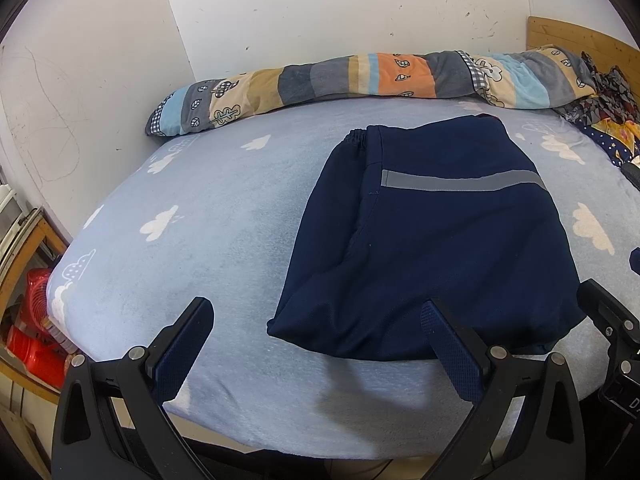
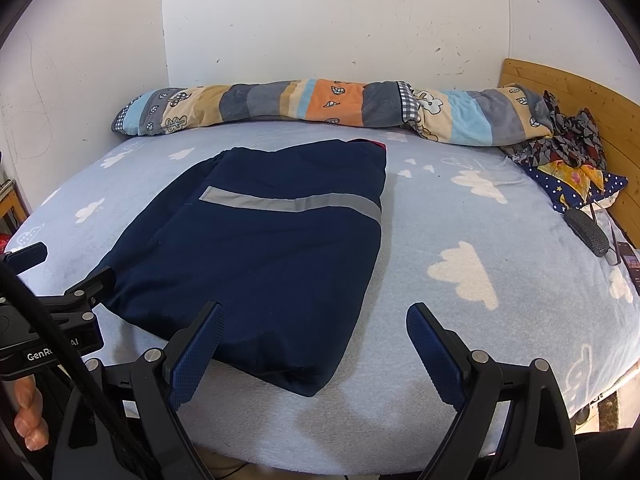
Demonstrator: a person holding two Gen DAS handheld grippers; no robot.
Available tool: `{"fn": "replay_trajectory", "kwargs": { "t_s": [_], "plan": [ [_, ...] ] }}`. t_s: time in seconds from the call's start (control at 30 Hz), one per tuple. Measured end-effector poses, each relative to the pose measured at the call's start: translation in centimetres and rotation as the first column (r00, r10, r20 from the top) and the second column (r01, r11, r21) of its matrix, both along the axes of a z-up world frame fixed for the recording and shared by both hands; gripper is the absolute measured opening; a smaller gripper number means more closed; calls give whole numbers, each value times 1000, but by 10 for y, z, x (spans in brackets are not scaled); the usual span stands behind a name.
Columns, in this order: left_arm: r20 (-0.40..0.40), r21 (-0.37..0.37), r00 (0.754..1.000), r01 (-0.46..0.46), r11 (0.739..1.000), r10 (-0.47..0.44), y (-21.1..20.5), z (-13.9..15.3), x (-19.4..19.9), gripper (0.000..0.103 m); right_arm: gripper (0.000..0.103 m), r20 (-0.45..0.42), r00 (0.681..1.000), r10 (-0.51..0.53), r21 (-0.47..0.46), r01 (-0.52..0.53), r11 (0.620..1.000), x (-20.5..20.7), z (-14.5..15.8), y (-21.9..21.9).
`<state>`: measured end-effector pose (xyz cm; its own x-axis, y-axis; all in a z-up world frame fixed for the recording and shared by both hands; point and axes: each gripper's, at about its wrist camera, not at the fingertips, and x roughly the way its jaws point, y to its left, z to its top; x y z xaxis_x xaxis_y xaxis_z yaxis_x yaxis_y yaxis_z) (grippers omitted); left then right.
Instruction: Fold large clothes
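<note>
A navy garment [image 1: 432, 236] with a grey reflective stripe [image 1: 460, 182] lies folded into a flat rectangle on the light-blue cloud-print bed sheet [image 1: 208, 216]. It also shows in the right wrist view [image 2: 260, 256]. My left gripper [image 1: 316, 320] is open and empty, held just above the garment's near left corner. My right gripper [image 2: 314, 326] is open and empty over its near right corner. The right gripper's finger [image 1: 612, 316] shows at the right edge of the left wrist view; the left gripper's fingers [image 2: 92, 284] show at the left of the right wrist view.
A rolled patchwork quilt [image 2: 320, 104] lies along the far wall. Crumpled patterned cloths [image 2: 568, 148] and a dark oblong object [image 2: 588, 232] sit at the right by the wooden headboard [image 2: 592, 96]. Red items [image 1: 36, 320] stand beyond the bed's left edge.
</note>
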<state>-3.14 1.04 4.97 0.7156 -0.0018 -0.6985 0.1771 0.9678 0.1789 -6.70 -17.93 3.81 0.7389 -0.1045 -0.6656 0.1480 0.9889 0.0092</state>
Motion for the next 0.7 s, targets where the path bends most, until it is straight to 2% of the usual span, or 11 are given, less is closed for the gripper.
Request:
{"fn": "replay_trajectory", "kwargs": {
  "t_s": [0.7],
  "plan": [
    [4, 4, 1000, -4, 1000, 4, 1, 1, -1, 103, 95, -2, 1000, 9, -4, -9, 1000, 1, 3, 3]
  ]
}}
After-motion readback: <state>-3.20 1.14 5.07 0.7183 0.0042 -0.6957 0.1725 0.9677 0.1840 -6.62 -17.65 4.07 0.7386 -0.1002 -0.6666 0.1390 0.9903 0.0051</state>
